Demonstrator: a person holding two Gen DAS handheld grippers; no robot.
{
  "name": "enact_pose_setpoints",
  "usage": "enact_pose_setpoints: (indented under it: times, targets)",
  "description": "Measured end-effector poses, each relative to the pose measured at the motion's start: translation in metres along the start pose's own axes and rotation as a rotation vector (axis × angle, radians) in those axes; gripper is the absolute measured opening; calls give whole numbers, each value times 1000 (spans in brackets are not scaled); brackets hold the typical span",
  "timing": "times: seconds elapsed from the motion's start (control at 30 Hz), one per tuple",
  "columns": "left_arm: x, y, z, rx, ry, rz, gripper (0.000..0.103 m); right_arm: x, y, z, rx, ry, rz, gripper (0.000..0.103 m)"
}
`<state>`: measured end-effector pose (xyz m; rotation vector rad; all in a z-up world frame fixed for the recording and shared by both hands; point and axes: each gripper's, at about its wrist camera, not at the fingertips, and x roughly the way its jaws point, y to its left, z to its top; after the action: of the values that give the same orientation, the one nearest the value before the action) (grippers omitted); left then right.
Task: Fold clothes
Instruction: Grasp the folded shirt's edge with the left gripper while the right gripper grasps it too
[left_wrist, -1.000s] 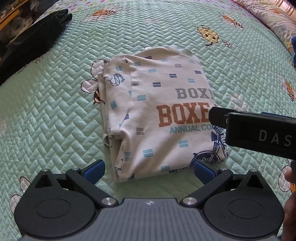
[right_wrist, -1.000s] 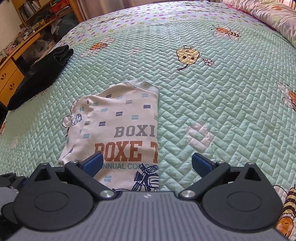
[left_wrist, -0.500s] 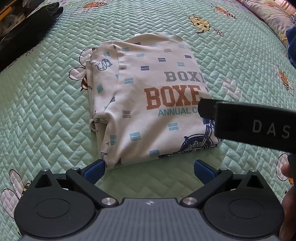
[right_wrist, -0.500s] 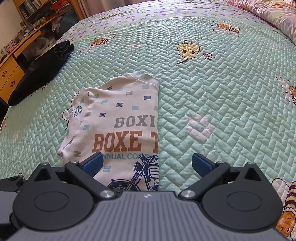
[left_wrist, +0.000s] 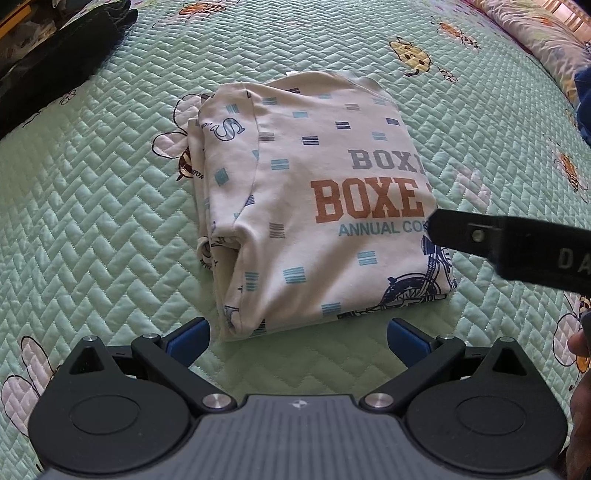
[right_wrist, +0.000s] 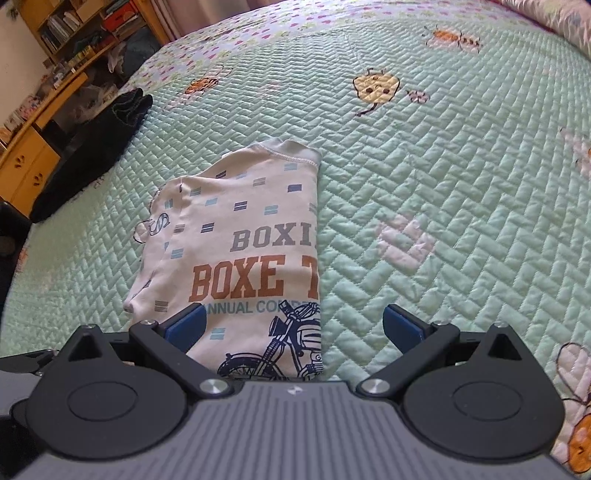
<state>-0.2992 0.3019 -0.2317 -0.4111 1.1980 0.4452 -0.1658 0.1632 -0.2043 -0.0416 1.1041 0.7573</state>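
While both sets of jaws stand spread wide and hold nothing, the shirt (left_wrist: 317, 206) lies on the bed (left_wrist: 92, 221) as a compact folded packet, printed side up, collar at the far end. The left gripper (left_wrist: 297, 334) sits just short of the packet's near edge, and the right gripper (right_wrist: 291, 326) hangs over its near right corner, above the motorbike print. The folding looks nearly finished; what seems left is a final fold or a tidy-up. The left side is loose, with layers bulging and a sleeve end peeking out, so a good next move would tuck or pinch all layers there together, low against the quilt, before lifting. Taking only the top layer would likely open the packet. A dark garment (right_wrist: 92, 155) lies well apart at the bed's far left.
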Motion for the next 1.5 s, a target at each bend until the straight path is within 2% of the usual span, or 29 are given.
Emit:
enact_pose_setpoints:
  times: [0.17,0.27,0.33,0.43,0.63,0.77,0.87,0.97,1.17,1.4,1.47,1.5]
  targets:
    - [0,16,2,-39,0,-23,102,3,-16,-2,73,12,53,101]
    - [-7,27,3,-34,-37,-80,102,4,-22,-4,102,25,128,101]
    - [-12,39,5,-43,-58,-144,102,5,-28,-5,128,39,207,101]
    - [-12,66,9,-85,-84,-285,102,11,-43,-2,209,61,352,101]
    - [13,136,18,-304,-79,-567,102,34,-84,10,398,102,587,101]
    - [32,152,28,-366,-62,-659,101,54,-114,22,515,114,702,101]
    - [47,146,37,-357,-29,-731,100,70,-129,30,566,115,733,101]
    - [65,140,47,-349,8,-740,99,82,-132,34,566,136,753,101]
    - [83,145,60,-426,21,-830,101,105,-113,55,507,218,729,102]
    - [90,114,83,-343,22,-813,101,129,-67,83,418,307,654,102]
    - [90,105,87,-319,16,-810,97,134,-58,85,396,310,647,100]
    - [91,104,87,-315,15,-806,90,136,-54,85,387,309,646,96]
